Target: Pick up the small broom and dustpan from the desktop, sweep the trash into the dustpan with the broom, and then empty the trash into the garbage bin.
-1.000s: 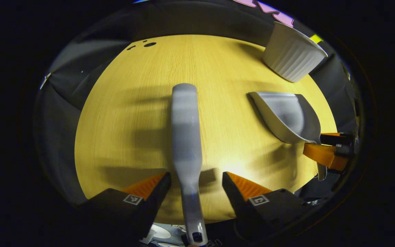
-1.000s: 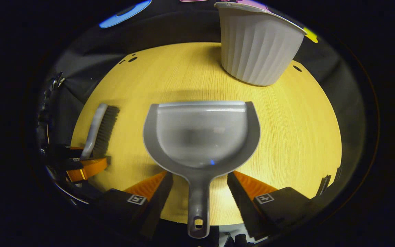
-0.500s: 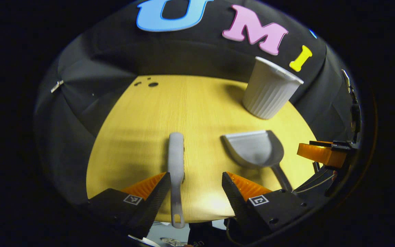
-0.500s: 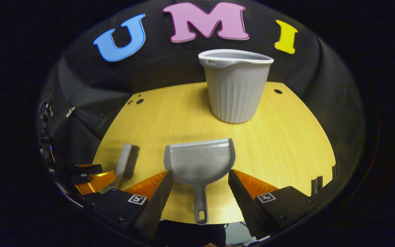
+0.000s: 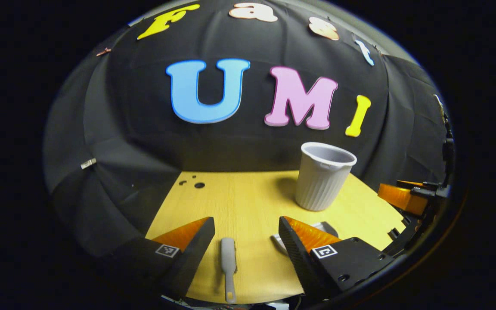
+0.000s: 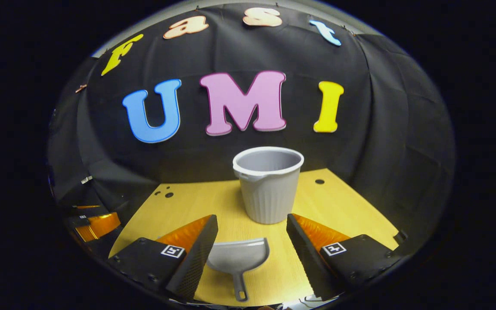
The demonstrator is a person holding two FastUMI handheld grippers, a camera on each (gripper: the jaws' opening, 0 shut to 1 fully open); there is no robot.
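Both the left gripper (image 5: 244, 232) and right gripper (image 6: 251, 230) hang released above the broom (image 5: 228, 262) and dustpan (image 6: 238, 259) lying on the worktop (image 5: 248, 198).

A staged recording booth is shown, not a lived-in home. The space is closed off at the back and sides by a black cloth wall (image 6: 394, 142), which is hung in folds and is fastened at places with small metal clips (image 5: 88, 163). A light yellow wood-grain table (image 6: 342, 211) is set directly against that cloth, and round holes (image 5: 199, 185) are drilled near its far edge. A household scene is only suggested by the few props laid out: a small grey ribbed plastic bin (image 6: 268, 186), a grey plastic dustpan (image 6: 238, 257) and a grey-handled small broom (image 5: 228, 260).
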